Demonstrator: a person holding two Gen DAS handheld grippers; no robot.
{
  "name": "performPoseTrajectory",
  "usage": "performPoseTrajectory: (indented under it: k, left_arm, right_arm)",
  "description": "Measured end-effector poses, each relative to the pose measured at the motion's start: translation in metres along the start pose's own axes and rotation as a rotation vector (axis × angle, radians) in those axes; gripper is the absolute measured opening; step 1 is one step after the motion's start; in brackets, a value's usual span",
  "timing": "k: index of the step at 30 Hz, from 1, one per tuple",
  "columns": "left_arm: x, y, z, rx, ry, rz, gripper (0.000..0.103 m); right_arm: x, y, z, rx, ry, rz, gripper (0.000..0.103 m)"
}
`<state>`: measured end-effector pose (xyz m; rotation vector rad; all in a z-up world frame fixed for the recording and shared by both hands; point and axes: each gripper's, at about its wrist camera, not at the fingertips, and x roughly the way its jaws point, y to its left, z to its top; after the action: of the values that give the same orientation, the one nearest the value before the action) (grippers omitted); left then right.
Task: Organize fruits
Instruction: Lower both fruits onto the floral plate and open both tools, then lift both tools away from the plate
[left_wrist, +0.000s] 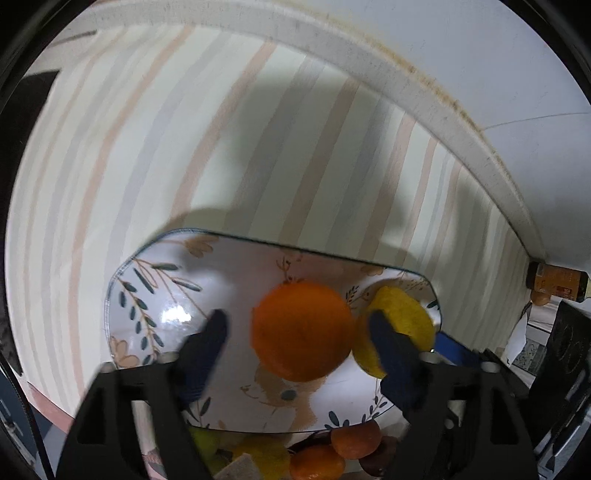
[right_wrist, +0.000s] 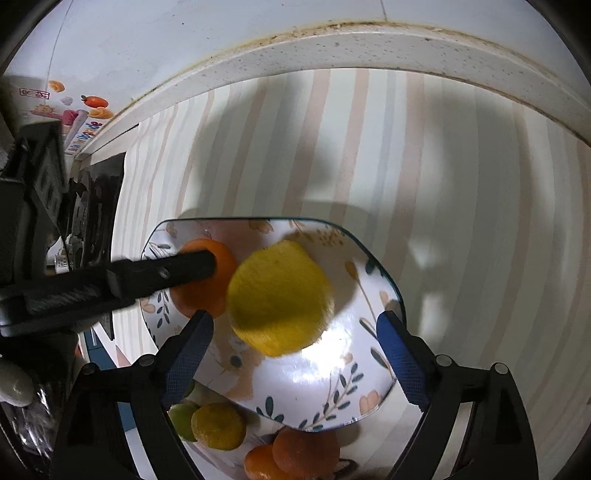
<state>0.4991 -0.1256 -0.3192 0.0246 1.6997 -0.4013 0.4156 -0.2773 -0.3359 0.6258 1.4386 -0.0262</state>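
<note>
A floral-patterned plate (left_wrist: 155, 295) with cut corners is shown resting on a striped cloth (left_wrist: 147, 147) that covers the tabletop; a pale speckled ledge (left_wrist: 424, 96) runs along the far edge of the cloth. On the plate an orange (left_wrist: 301, 330) and a yellow lemon (left_wrist: 402, 325) are seen side by side, just beside one another — whether they touch cannot be told from the blurred views. The left tool (left_wrist: 299, 321) is presented with its fingers apart, one on either side of the orange, neither finger clearly pressed against the fruit. In the right wrist view the right tool (right_wrist: 295, 323) is likewise spread wide, its blue-padded fingers (right_wrist: 400, 354) standing to either side of the lemon (right_wrist: 279, 297), which lies between them apparently without contact. In the same view one dark finger of the left tool (right_wrist: 192, 264) is seen reaching in from the left across the orange (right_wrist: 207, 280). Nearer the cameras, below the plate's rim (right_wrist: 380, 266), a second group of fruit is visible: small oranges (right_wrist: 304, 452), a yellowish-green citrus (right_wrist: 218, 424) and a green fruit (right_wrist: 181, 419) beside it — the surface carrying them is only partly seen. At the right of the left wrist view an amber bottle (left_wrist: 554, 284) is seen against the wall.
</note>
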Motion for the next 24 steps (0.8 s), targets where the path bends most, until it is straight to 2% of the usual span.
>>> performPoseTrajectory:
  k: [4,11,19,24]
  left_arm:
    - [-0.022,-0.001,0.001,0.015,-0.05,0.014,0.087]
    - [-0.061,0.001,-0.04,0.057,-0.193,0.149,0.087]
    - [-0.087,0.013,-0.098,0.075,-0.313,0.233,0.087]
    - [-0.106,0.016,-0.131,0.068,-0.369,0.235,0.087]
  right_arm:
    - [-0.014,0.0,-0.01,0.01,-0.023,-0.057,0.096]
    - [-0.047,0.01,-0.042,-0.022,-0.105,-0.21,0.096]
    - [-0.077,0.028,-0.085,-0.073,-0.157,-0.254,0.096]
    - [-0.096,0.042,-0.115,-0.116,-0.195,-0.261,0.096]
